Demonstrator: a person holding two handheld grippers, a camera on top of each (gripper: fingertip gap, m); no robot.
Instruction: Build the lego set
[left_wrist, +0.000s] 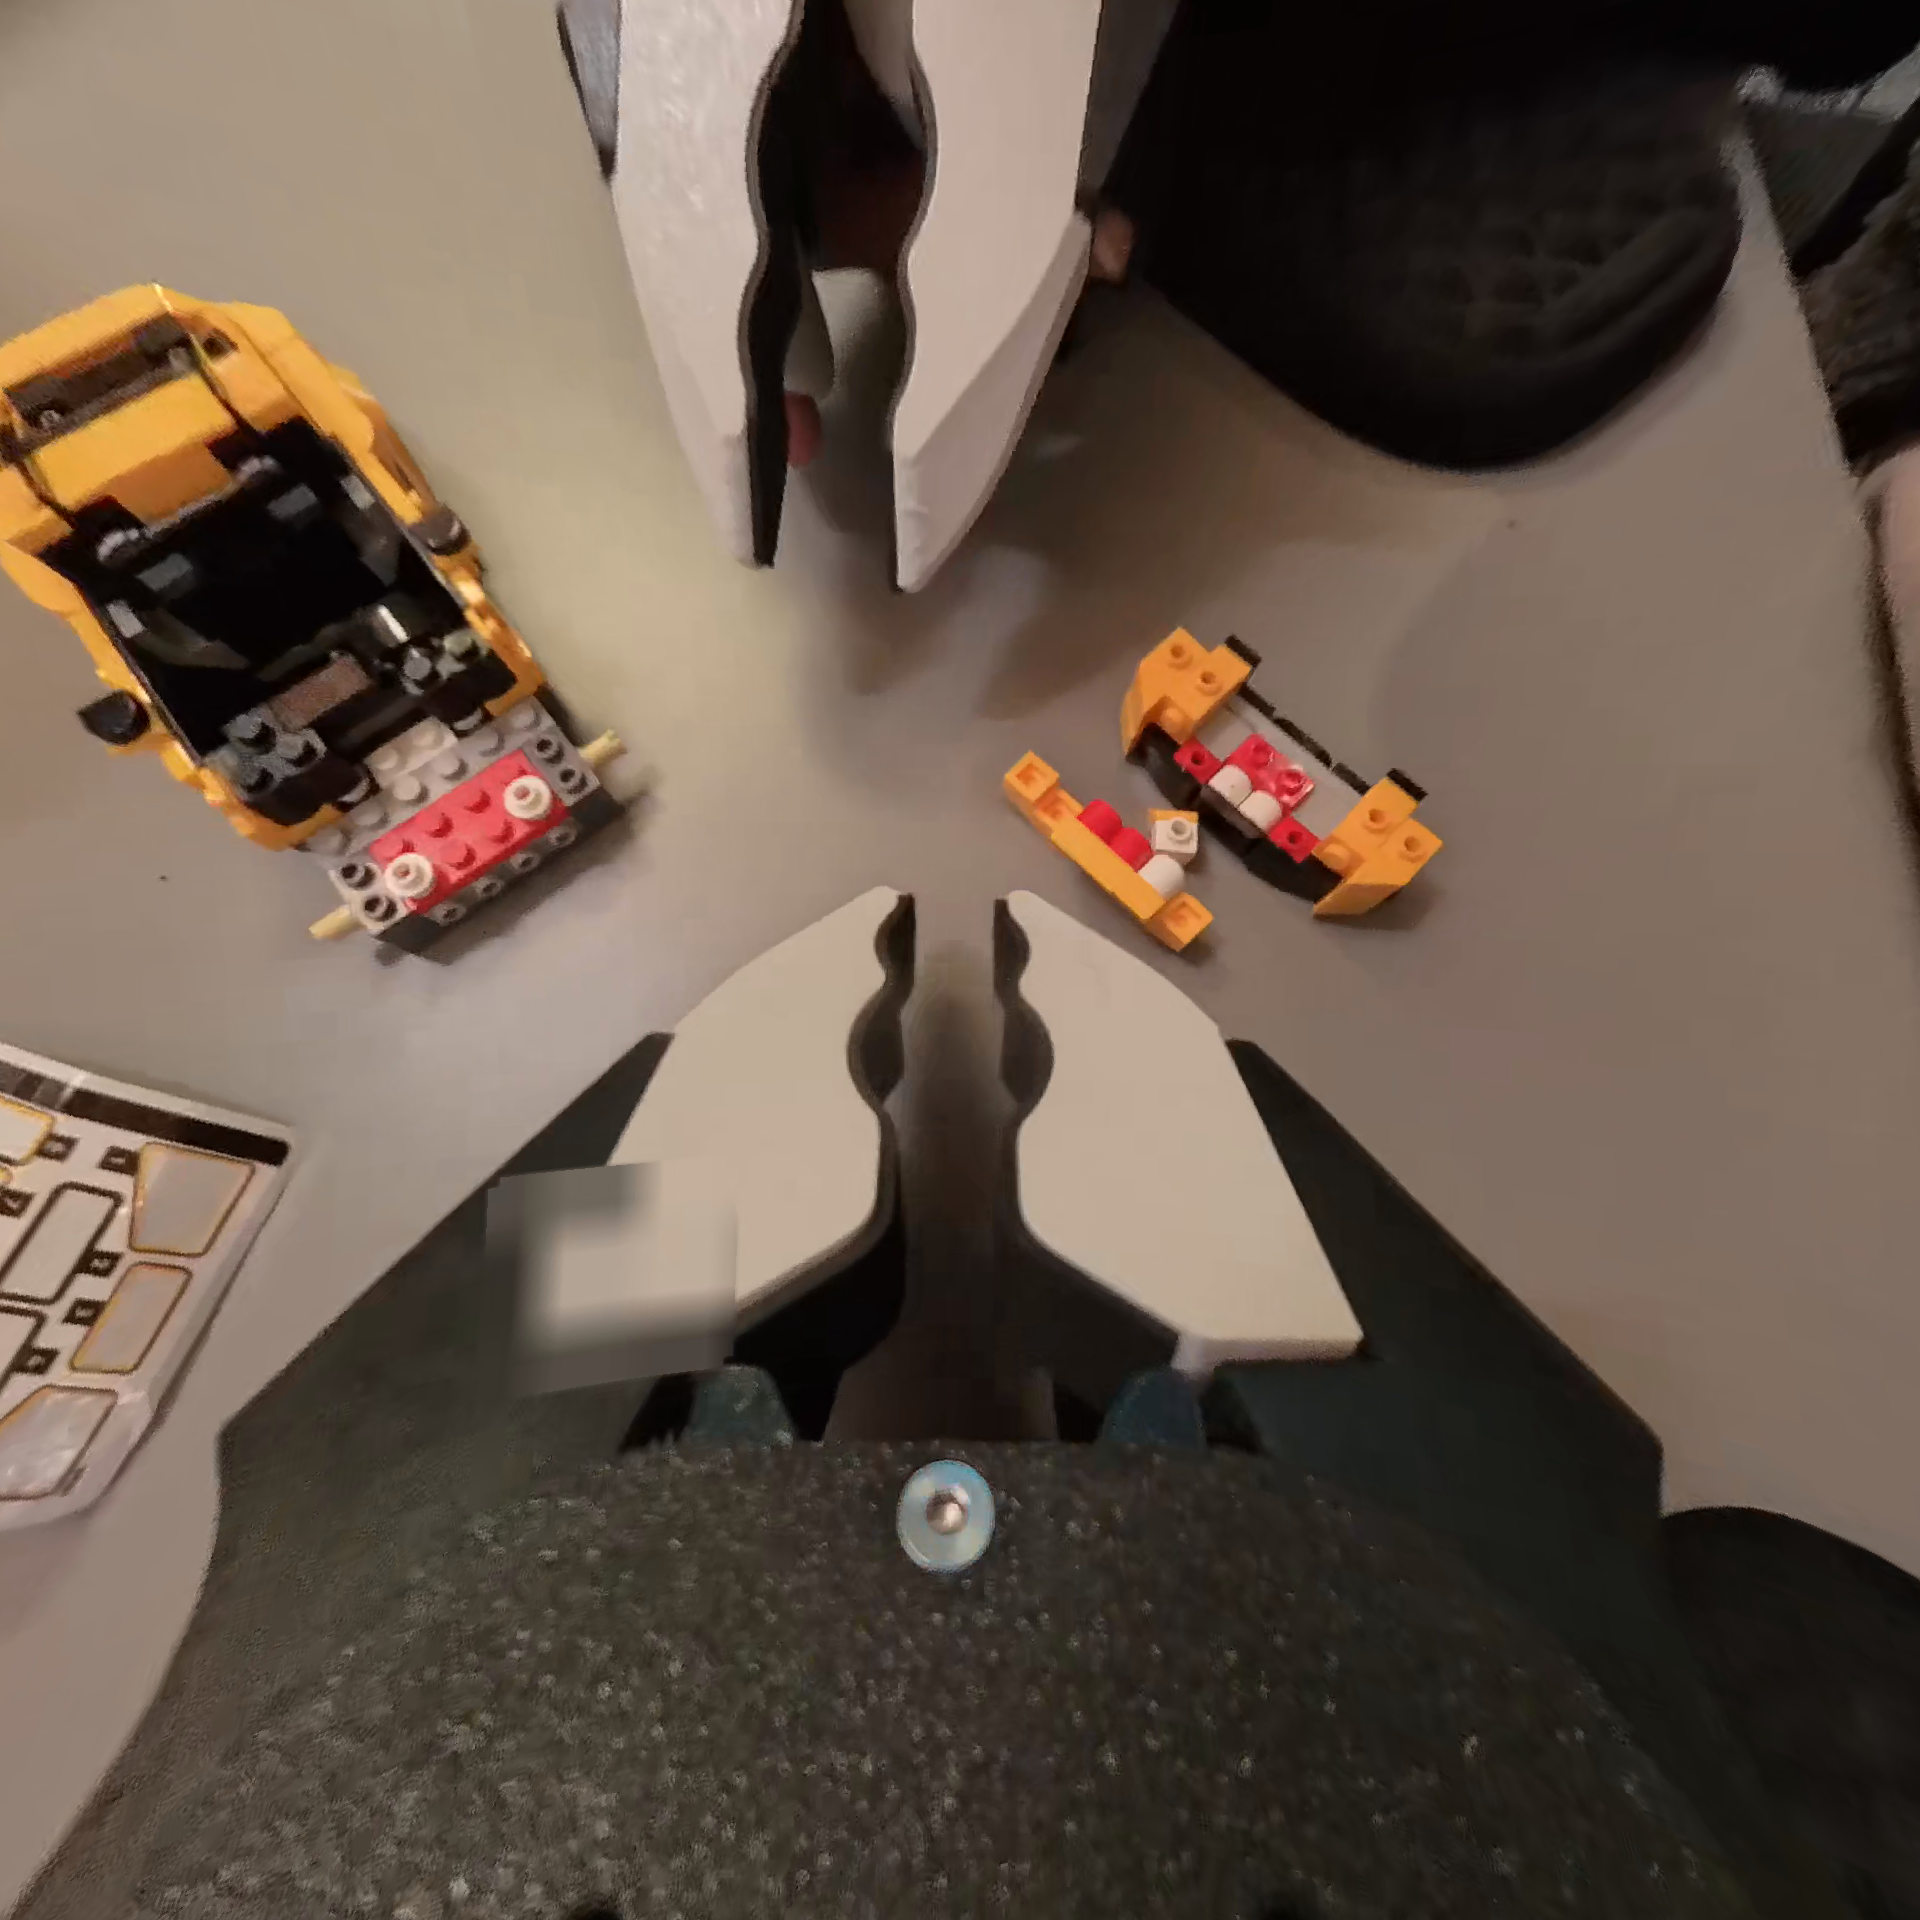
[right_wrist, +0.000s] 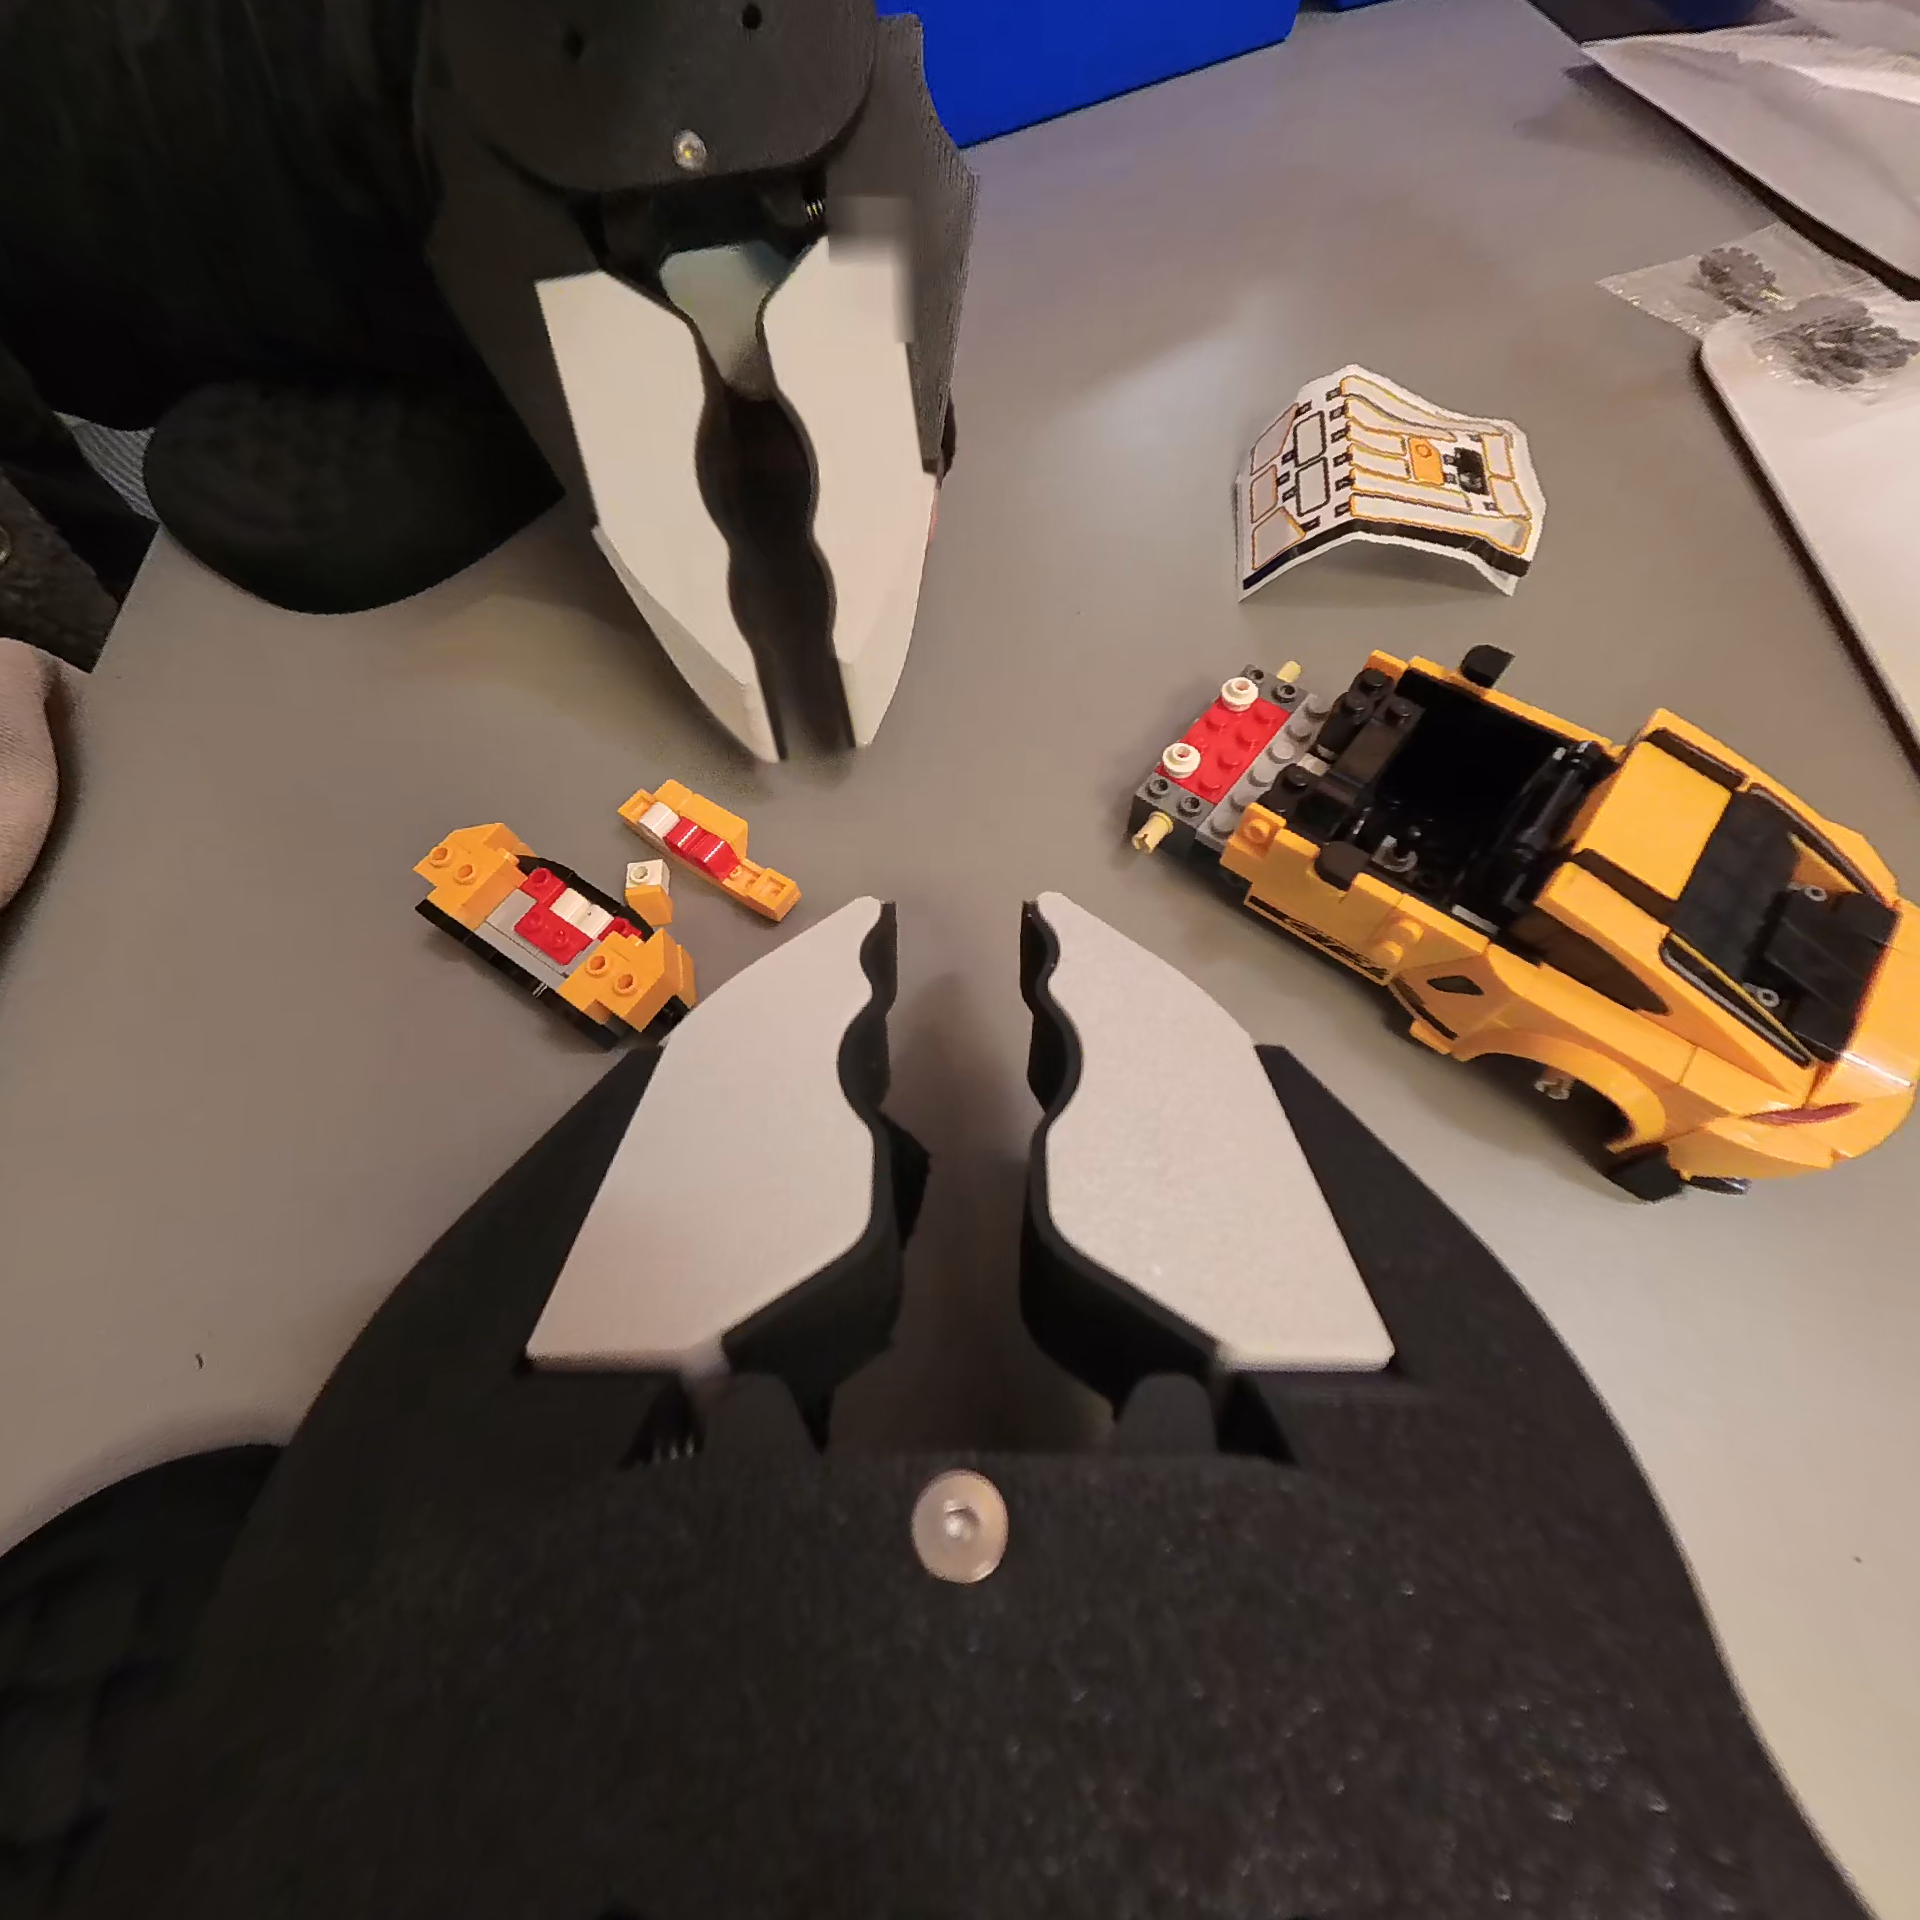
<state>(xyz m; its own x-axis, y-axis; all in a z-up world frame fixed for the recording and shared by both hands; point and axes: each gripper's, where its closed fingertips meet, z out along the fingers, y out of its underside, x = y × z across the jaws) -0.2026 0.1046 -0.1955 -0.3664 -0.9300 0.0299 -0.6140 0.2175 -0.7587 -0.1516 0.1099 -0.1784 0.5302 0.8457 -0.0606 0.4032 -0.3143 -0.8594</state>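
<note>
- Both tools hover over the grey table (right_wrist: 1039, 582), tips pointing at each other, nothing in either one.
- The left gripper (left_wrist: 953, 914) has its jaws parted by a narrow gap, empty; the right gripper (right_wrist: 958, 920) stands a little wider, also empty. That looks like a pause to choose a piece.
- Between the tips, to the right in the left wrist view, lie three loose bits: the curved orange-and-black brick bumper assembly with red and white studs (left_wrist: 1283, 774), the narrow orange strip carrying red and white round bricks (left_wrist: 1107, 852), and a tiny orange brick with a grey stud (left_wrist: 1174, 831) between them, close to both.
- They sit studs-up, well placed for a pinch from above.
- The yellow-orange brick sports car with black open cockpit (right_wrist: 1538, 914) rests to the right in the right wrist view, well apart from the small parts, its red plate and grey end facing them, probably where the bumper belongs.
- A curled white sticker sheet with orange outlines (right_wrist: 1382, 483) lies beyond the car, out of the working zone.
</note>
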